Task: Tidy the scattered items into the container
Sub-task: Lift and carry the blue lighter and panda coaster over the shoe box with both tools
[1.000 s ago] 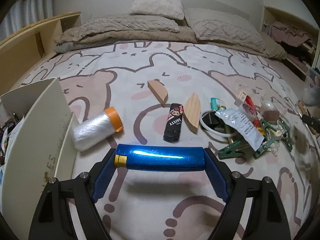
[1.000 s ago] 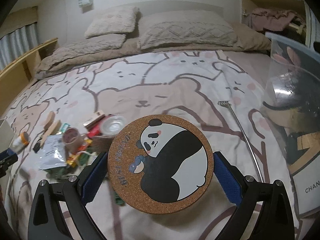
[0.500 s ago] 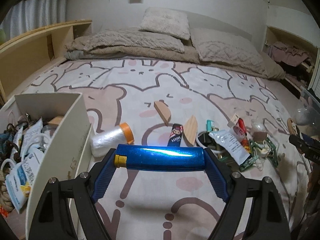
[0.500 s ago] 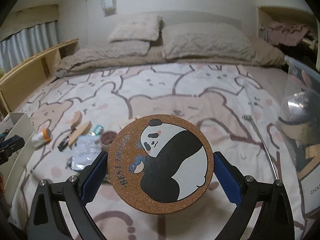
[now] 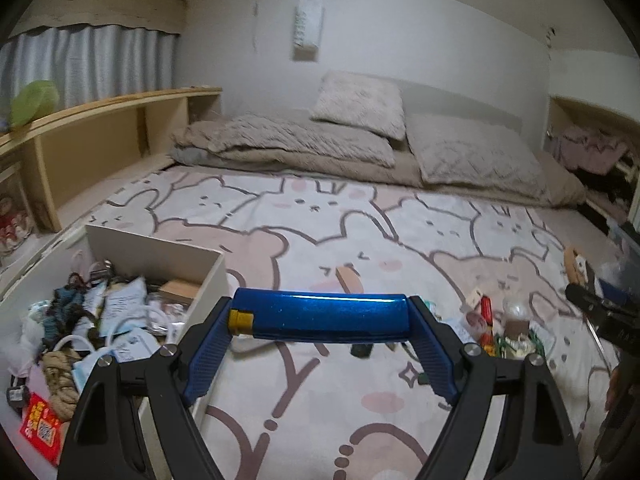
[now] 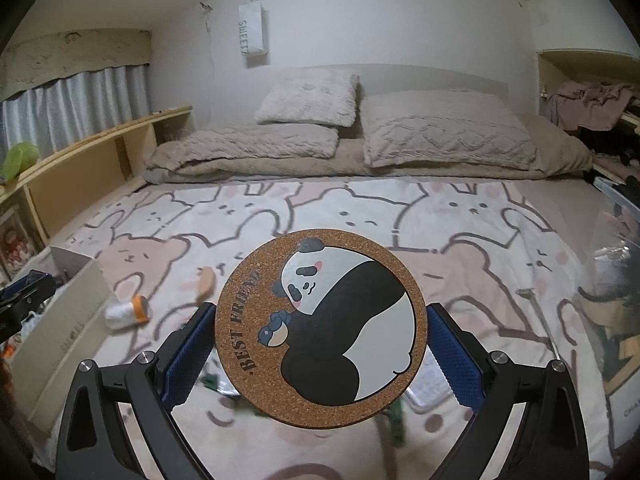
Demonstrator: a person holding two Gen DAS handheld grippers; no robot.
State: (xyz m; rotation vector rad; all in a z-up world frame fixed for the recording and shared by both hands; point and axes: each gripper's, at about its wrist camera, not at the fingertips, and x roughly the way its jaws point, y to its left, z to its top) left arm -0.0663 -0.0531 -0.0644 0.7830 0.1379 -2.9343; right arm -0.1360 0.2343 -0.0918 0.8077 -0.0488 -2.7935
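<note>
Carrying two items at once, both grippers were loaded: the left gripper (image 5: 320,316) pinched a glossy blue metallic cylinder with a yellow end cap (image 5: 320,316) lengthwise, one pad on each end, and the right gripper (image 6: 320,340) pinched a round cork coaster printed with a panda (image 6: 320,326) across its width by the rim. The open white box (image 5: 216,276), already part-filled with packets, cords and rope, stood on the cartoon-animal bedspread (image 5: 320,220) at the lower left of the left wrist view, just beside the cylinder's capped end. A sound release probably called for bringing each load fully over the box's near wall before the jaws spread, one gripper after the other, so that the grippers did not crowd the opening. An orange-capped white roll (image 6: 126,314), a wooden wedge (image 6: 206,282) and a small pile of clips and packets (image 5: 504,328) lay on the bedspread, not yet collected.
</note>
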